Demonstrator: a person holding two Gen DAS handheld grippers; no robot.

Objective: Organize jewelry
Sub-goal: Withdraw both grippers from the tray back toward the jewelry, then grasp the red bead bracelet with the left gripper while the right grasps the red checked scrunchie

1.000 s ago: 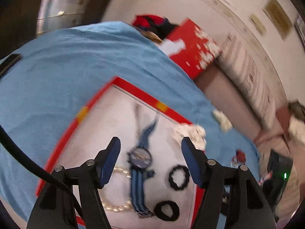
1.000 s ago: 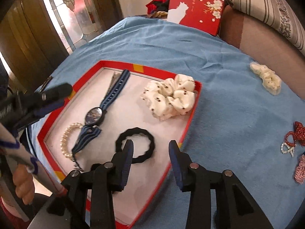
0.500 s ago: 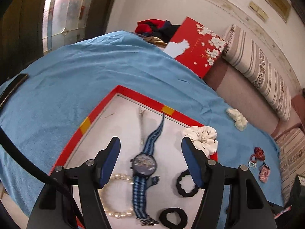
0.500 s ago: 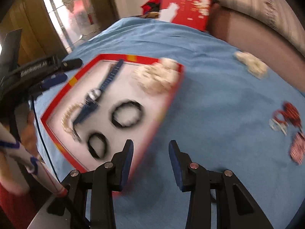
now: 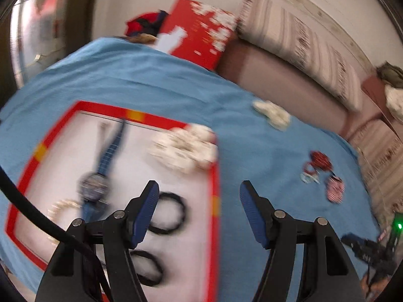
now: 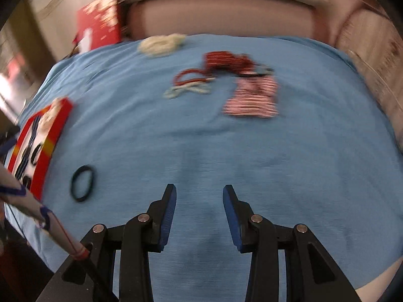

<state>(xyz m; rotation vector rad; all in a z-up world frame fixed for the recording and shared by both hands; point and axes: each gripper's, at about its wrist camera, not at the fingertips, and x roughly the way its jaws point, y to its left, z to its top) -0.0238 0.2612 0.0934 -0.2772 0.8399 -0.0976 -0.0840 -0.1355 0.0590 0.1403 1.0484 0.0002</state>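
right tongs point(image 6: 199, 201) swung off tray point(image 6: 59, 118), red bracelets point(image 6: 194, 78) ahead

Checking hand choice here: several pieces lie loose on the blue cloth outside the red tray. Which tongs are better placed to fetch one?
Probably the right tongs: open, empty, facing the red beads, striped bow and loose black band. The left tongs hang over the tray.

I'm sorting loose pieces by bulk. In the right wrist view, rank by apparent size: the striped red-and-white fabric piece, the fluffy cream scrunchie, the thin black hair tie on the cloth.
1. Striped red-and-white fabric piece
2. Fluffy cream scrunchie, though farther away and blurred, so unsure
3. Thin black hair tie
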